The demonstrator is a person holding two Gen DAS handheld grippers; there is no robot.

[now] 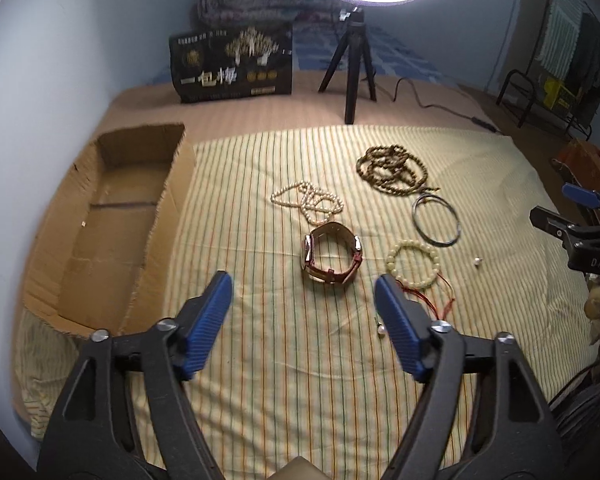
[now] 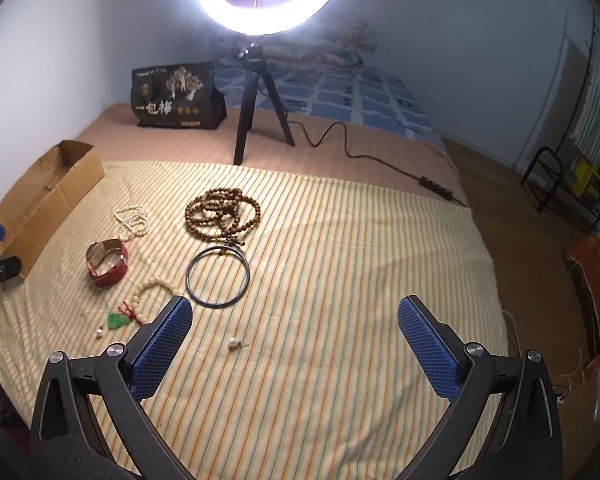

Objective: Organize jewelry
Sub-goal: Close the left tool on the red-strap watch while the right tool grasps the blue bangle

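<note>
Jewelry lies on a striped cloth (image 1: 284,360). A red-strapped watch (image 1: 331,258) sits just ahead of my open, empty left gripper (image 1: 303,292). Beyond it lie a white pearl necklace (image 1: 309,201), brown wooden beads (image 1: 390,168), a dark bangle (image 1: 437,220), a pale bead bracelet (image 1: 413,259) with red cord, and small pearl earrings (image 1: 381,331). An open cardboard box (image 1: 100,232) stands at the left. My right gripper (image 2: 294,320) is open and empty above the cloth, with a pearl earring (image 2: 233,344), the bangle (image 2: 217,276) and a green pendant (image 2: 118,321) ahead-left of it.
A ring light on a black tripod (image 1: 350,80) stands behind the cloth, its cable (image 2: 360,152) trailing right. A black printed bag (image 1: 232,64) stands at the back. A metal rack (image 2: 560,184) and floor clutter are at the right.
</note>
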